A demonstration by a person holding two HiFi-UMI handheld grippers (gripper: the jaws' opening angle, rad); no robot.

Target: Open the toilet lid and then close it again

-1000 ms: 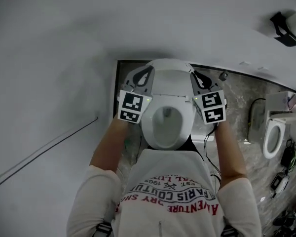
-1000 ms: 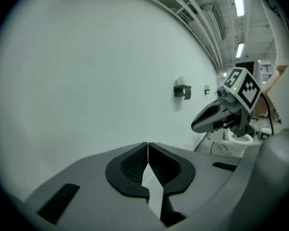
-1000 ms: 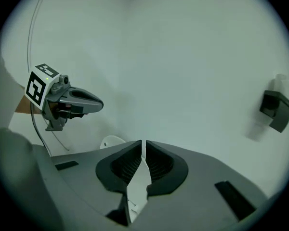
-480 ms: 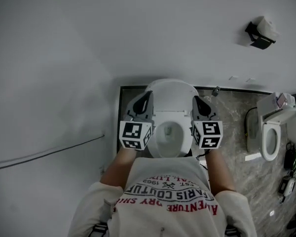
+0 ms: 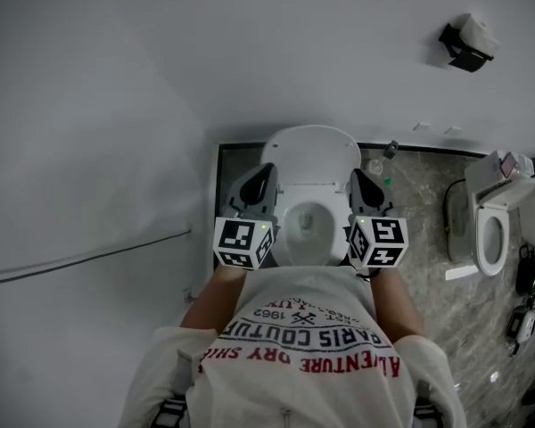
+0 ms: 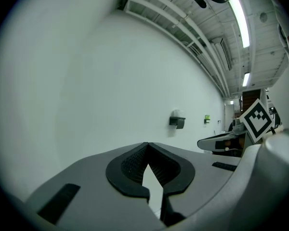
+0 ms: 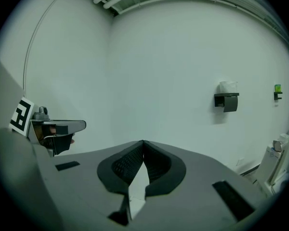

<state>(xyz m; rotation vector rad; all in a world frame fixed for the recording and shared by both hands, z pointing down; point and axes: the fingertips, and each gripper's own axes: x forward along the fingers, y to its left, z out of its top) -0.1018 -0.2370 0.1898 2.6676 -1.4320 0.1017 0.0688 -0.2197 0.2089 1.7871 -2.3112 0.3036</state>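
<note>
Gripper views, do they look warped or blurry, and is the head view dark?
Left gripper view: strong fisheye bend, black corners, ceiling light strip glaring. Right gripper view: same bend, even soft light, no blur. Head view: dim, flat, toilet sharp.

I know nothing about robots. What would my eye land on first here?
The white toilet sits dead centre, its lid up against the wall and the bowl in plain sight. Flanking it are the left gripper and right gripper, both shut and empty, each carrying a black-and-white marker cube. A second toilet stands at far right, below a paper holder on the wall.
</note>
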